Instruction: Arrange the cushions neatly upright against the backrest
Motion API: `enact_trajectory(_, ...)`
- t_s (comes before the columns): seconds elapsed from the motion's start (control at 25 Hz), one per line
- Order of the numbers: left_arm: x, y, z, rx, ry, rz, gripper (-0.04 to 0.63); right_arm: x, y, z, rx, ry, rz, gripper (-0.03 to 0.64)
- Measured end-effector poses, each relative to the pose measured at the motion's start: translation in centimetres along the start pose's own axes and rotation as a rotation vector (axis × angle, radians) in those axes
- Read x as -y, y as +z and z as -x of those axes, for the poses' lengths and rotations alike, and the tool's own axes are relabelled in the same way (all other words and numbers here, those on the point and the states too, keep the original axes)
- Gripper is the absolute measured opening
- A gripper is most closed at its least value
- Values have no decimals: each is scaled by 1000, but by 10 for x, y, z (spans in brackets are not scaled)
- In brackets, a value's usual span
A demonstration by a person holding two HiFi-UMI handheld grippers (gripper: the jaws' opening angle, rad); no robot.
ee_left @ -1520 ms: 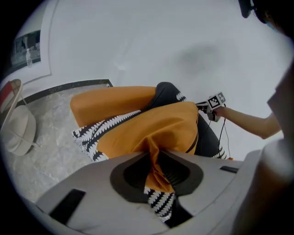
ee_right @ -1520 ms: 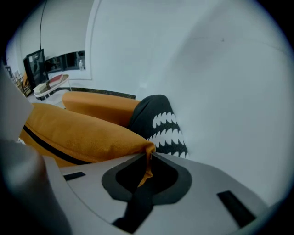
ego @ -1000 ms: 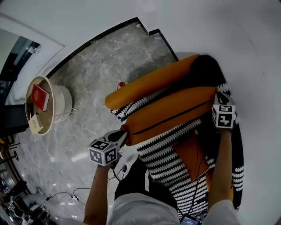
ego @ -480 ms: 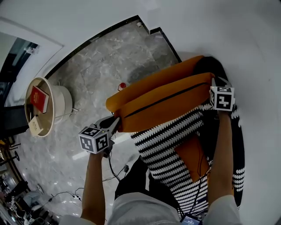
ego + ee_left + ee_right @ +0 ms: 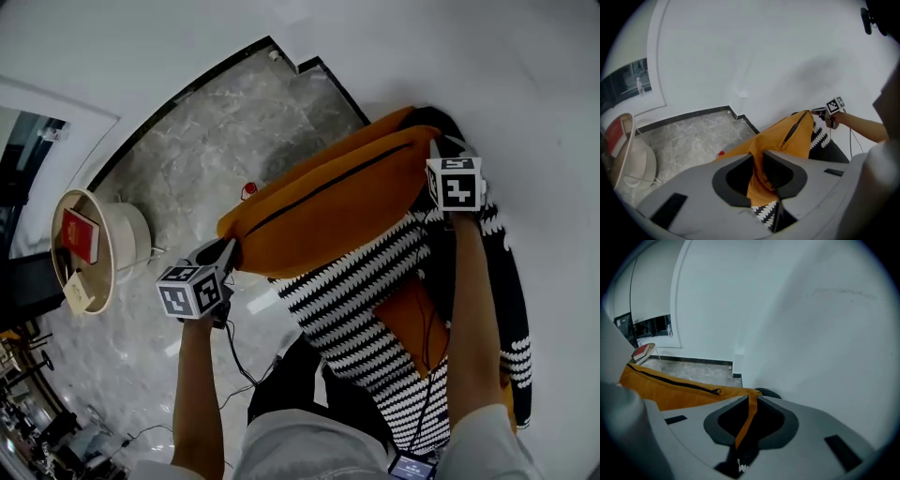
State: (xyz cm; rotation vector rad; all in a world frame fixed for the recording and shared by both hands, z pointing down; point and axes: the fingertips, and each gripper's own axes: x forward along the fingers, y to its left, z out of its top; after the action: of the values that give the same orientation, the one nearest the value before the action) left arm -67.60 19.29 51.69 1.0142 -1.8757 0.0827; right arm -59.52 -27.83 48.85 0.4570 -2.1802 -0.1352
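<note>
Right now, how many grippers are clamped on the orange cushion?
2. The left gripper is shut on the orange cushion at its floor-side end; the right gripper is shut on its wall-side corner. Neither is hidden.

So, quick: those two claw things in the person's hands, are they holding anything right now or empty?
Left gripper: closed on one end of the orange cushion.
Right gripper: closed on the same cushion's other corner.
</note>
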Motion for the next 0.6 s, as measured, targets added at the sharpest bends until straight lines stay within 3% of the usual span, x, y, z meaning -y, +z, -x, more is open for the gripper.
enact_trajectory(0.2, -2, 8, 3, -19, 85, -56, 95, 16, -10, 37, 38, -21, -24, 41)
enact_trajectory(0.32, -10, 14, 5, 13, 124, -22, 100, 31, -28, 64, 49, -51, -56, 41)
enact_trajectory(0.4, -16, 19, 12, 56, 197, -18, 138, 42, -42, 84, 61, -64, -73, 41)
enact_trajectory(0.48, -15, 26, 21, 79, 286, -114, 160, 52, -55, 106, 73, -77, -76, 41)
enact_trajectory(0.6, 4, 43, 34, 119, 365, -323, 155, 63, -74, 145, 90, -90, -75, 41)
